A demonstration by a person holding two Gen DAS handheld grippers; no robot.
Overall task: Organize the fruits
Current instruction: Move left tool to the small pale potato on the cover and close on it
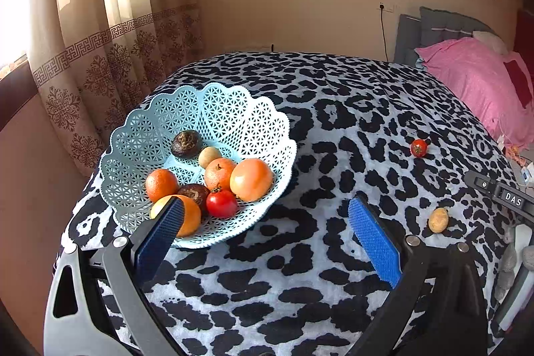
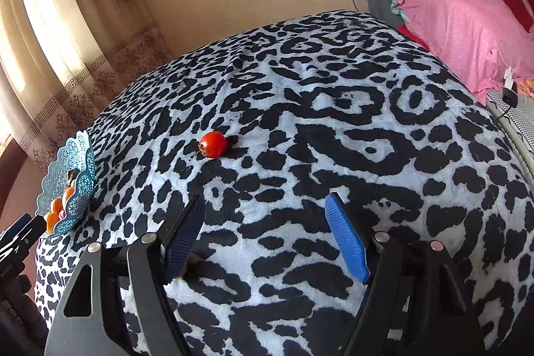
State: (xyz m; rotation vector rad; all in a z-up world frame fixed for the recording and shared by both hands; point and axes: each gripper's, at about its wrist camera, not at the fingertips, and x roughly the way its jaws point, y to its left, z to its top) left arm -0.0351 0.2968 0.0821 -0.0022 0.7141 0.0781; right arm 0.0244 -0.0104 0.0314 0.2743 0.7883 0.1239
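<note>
left gripper (image 1: 265,216): blue-padded jaws spread wide, nothing between them, above the leopard-print blanket (image 1: 333,129) | basket (image 1: 140,122): pale blue lattice, near left, holds oranges, a red tomato (image 1: 221,203) and dark brown fruits | loose on blanket: small tomato (image 1: 418,147) far right; yellowish-brown fruit (image 1: 438,220) nearer right

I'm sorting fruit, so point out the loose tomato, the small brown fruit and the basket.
loose tomato (image 2: 213,144), right wrist view, its red side.
small brown fruit (image 1: 438,220), left wrist view, its middle.
basket (image 1: 213,109), left wrist view, far lattice wall.
</note>
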